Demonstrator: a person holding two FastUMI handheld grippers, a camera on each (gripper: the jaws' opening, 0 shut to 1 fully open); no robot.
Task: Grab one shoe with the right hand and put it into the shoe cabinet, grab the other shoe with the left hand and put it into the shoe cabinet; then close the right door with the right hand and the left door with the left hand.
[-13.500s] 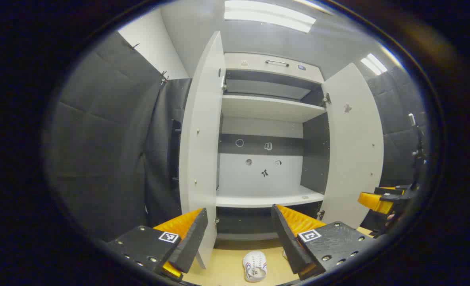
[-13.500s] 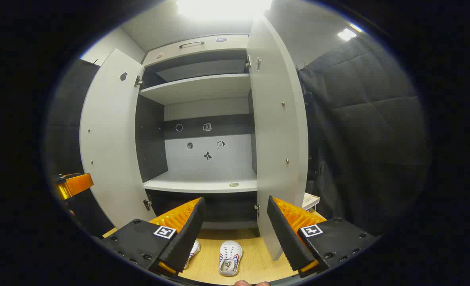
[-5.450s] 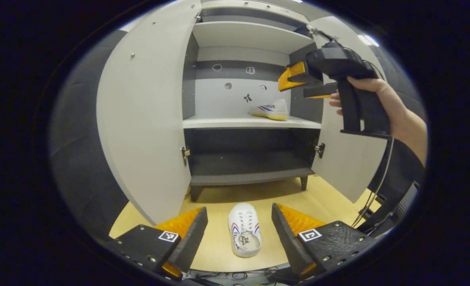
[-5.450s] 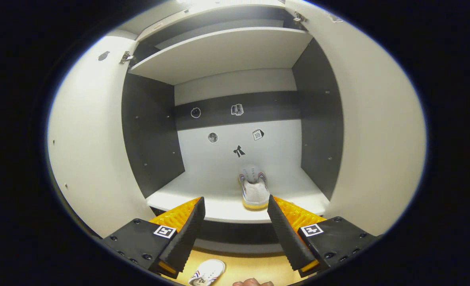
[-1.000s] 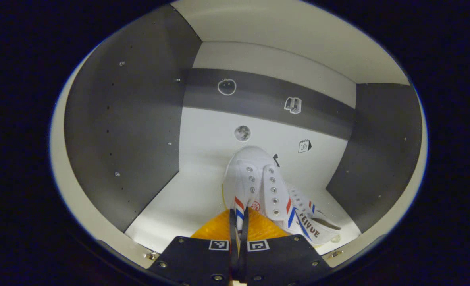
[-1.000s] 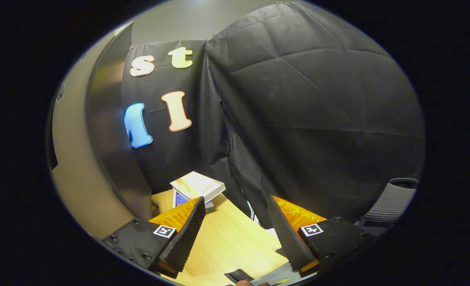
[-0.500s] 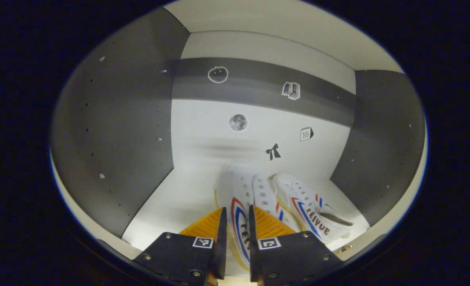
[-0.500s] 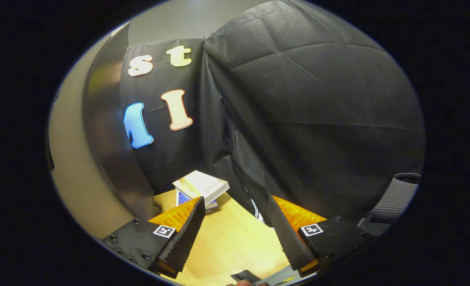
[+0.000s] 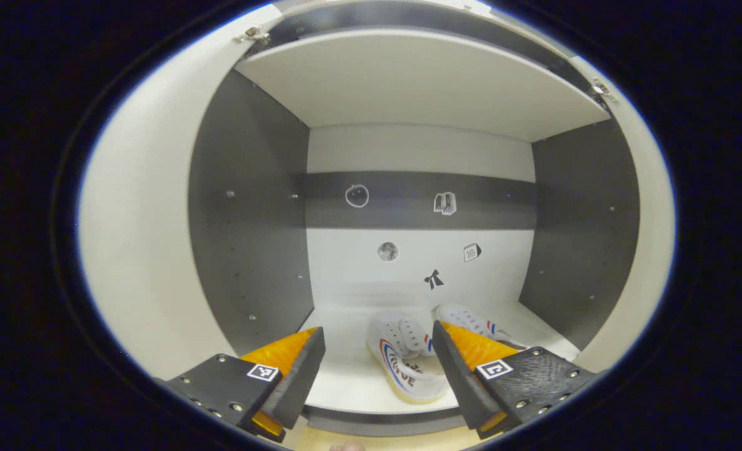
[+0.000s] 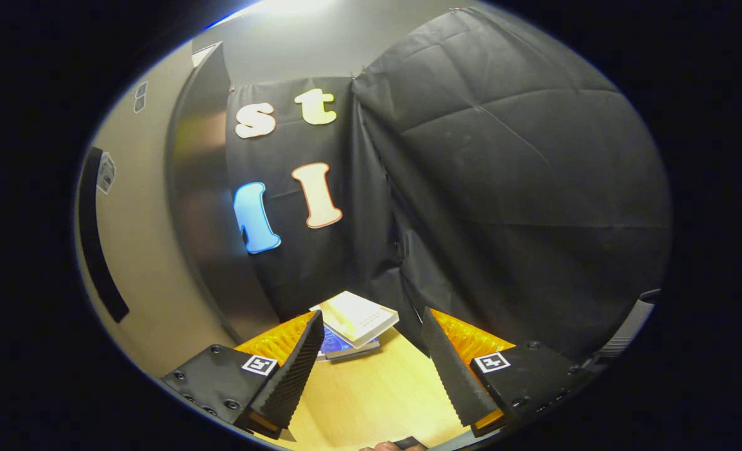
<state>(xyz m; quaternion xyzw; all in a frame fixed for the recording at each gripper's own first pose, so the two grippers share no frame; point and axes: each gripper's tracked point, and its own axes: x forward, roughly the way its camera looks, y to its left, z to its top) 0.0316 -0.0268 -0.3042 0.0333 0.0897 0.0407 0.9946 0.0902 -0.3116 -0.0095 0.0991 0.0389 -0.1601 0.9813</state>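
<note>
Left claw (image 9: 377, 369): released, jaws spread wide, nothing between them — it hangs just in front of the shoe cabinet (image 9: 252, 238), level with the white shelf (image 9: 346, 376).

Near shoe (image 9: 403, 368): white with red and blue stripes, resting on that shelf just beyond the claw's tips, in the gap between the two fingers and nearer the right one; heel toward the claw, clear of both fingers.

Second shoe (image 9: 471, 321): on the same shelf, farther in and to the right of the claw, partly hidden behind the right finger (image 9: 455, 369). Whether the two shoes touch cannot be told.

Right claw (image 10: 368, 366): released, holding nothing, above a wooden floor (image 10: 377, 394). Ahead of its tips lies a stack of books (image 10: 353, 326); to its left stands a pale door (image 10: 145, 263) with a dark handle (image 10: 98, 238) — right door, open.
</note>
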